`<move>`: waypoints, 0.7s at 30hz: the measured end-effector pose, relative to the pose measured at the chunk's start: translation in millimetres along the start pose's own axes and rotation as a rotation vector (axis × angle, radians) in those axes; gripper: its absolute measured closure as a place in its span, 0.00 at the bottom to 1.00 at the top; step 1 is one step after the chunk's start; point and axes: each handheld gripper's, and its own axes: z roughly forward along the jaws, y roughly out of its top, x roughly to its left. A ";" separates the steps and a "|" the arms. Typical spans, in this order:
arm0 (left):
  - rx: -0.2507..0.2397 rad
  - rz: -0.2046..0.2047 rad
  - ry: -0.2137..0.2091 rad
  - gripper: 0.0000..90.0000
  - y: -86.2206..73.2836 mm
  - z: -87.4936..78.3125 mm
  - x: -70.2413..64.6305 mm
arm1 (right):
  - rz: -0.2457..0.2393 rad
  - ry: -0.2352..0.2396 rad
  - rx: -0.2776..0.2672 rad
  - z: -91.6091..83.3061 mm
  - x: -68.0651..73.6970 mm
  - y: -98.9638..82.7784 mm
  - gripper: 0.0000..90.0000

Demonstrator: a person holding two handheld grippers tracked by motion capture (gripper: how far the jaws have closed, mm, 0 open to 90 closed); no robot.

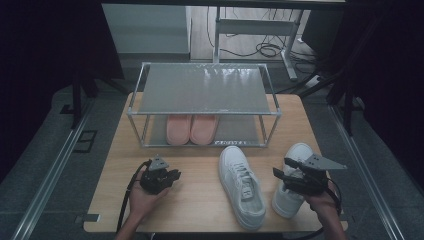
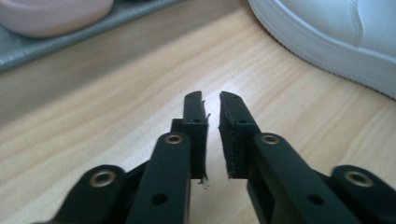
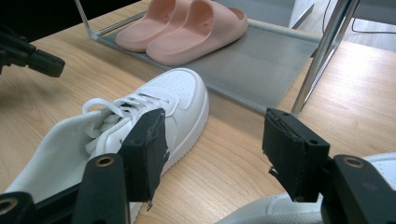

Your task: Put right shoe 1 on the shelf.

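Two white lace-up sneakers are lying on the wooden table in front of a shoe rack. The left sneaker (image 1: pixel 242 186) is standing upright on its sole, toe pointing toward the rack and heel toward the near edge, angled slightly so the heel is drifting rightward. Its white laces are sitting loosely tied, and its opening is showing a pale lining. The right sneaker (image 1: pixel 292 180) is standing just beside it, near but apart, toe also pointing toward the rack and leaning a little to the right; its middle is lying hidden from above.
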 end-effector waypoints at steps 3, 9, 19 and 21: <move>0.005 -0.005 -0.005 0.82 -6.0 -4.0 -1.0 | 0.000 0.002 0.001 -0.7 0.4 0.4 0.45; 0.001 -0.042 -0.003 0.72 -13.9 -10.0 3.3 | 0.000 -0.001 0.001 -1.2 -0.2 0.3 0.45; 0.008 -0.048 -0.032 0.65 -14.8 -15.6 -1.1 | 0.032 0.010 0.013 6.2 0.7 -0.9 0.45; 0.000 -0.050 -0.034 0.64 -14.3 -18.0 -1.1 | 0.041 0.019 0.013 7.2 2.1 0.1 0.46</move>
